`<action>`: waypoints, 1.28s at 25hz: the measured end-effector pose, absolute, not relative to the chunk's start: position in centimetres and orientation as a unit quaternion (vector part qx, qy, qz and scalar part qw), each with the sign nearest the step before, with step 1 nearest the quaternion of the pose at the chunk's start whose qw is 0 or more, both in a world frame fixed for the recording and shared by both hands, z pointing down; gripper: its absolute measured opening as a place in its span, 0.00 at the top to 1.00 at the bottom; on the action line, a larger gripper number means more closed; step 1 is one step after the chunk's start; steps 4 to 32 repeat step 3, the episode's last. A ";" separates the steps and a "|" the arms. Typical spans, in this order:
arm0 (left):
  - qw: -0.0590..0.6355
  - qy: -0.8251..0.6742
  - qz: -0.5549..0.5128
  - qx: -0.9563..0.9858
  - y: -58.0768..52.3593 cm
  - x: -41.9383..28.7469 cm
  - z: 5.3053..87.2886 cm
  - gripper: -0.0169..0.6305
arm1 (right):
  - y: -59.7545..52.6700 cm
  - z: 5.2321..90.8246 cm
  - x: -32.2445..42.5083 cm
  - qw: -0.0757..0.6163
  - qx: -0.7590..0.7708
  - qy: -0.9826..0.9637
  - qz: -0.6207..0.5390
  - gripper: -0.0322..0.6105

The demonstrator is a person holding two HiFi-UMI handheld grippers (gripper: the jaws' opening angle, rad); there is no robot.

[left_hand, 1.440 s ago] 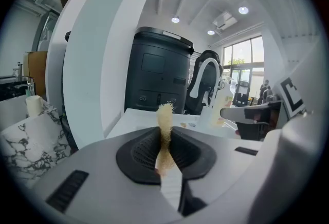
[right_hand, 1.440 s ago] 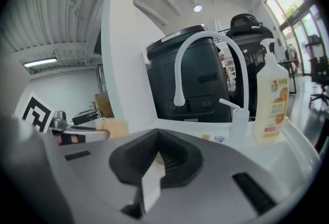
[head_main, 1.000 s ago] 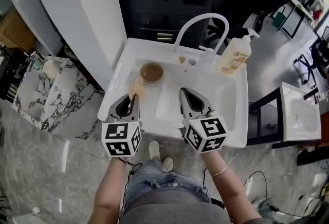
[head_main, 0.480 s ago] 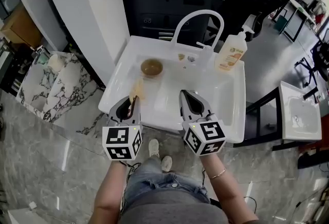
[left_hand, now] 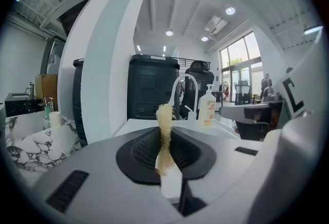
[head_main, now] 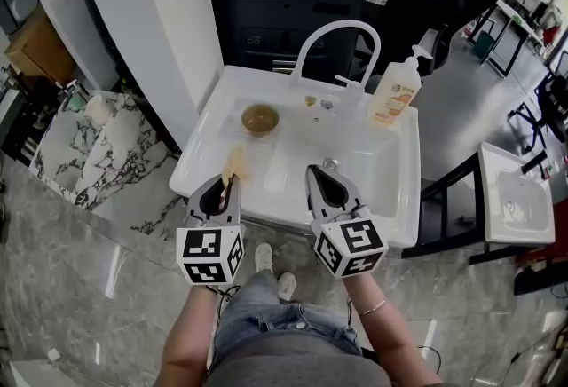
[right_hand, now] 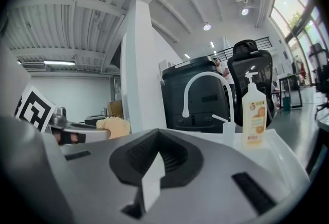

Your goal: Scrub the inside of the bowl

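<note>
A small brown bowl [head_main: 260, 119] sits at the back left of the white sink [head_main: 398, 199], near the faucet. My left gripper [head_main: 232, 177] hovers over the sink's front left rim, in front of the bowl. It is shut on a yellow sponge [head_main: 235, 163], which sticks up between the jaws [left_hand: 164, 133]. My right gripper [head_main: 321, 172] hangs over the front of the basin near the drain, shut with nothing in it [right_hand: 158, 155]. The right gripper view also shows the sponge [right_hand: 114, 125] off to the left.
A white arched faucet [head_main: 335, 43] rises at the back of the sink, with an orange soap bottle [head_main: 395, 90] at the back right. A white pillar [head_main: 151, 30] and a marbled counter [head_main: 89, 154] stand to the left. A second small sink [head_main: 516, 199] is at the right.
Both grippers have drawn back a little toward the sink's front edge, the left still holding the sponge. The bowl has not moved.
</note>
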State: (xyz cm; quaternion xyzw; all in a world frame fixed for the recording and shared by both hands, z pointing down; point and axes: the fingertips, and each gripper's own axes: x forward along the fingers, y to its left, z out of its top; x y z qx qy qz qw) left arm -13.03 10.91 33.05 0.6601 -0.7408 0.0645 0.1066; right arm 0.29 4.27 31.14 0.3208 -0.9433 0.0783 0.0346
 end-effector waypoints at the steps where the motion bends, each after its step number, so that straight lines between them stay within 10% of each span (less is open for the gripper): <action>1: 0.106 -0.740 0.065 0.661 10.9 -12.9 33.0 0.90 | 4.3 31.2 0.4 0.033 0.321 -0.943 0.078 0.94; 32: 0.105 -0.739 0.065 0.662 11.0 -12.5 33.0 0.90 | 4.4 31.2 0.7 0.030 0.322 -0.943 0.078 0.94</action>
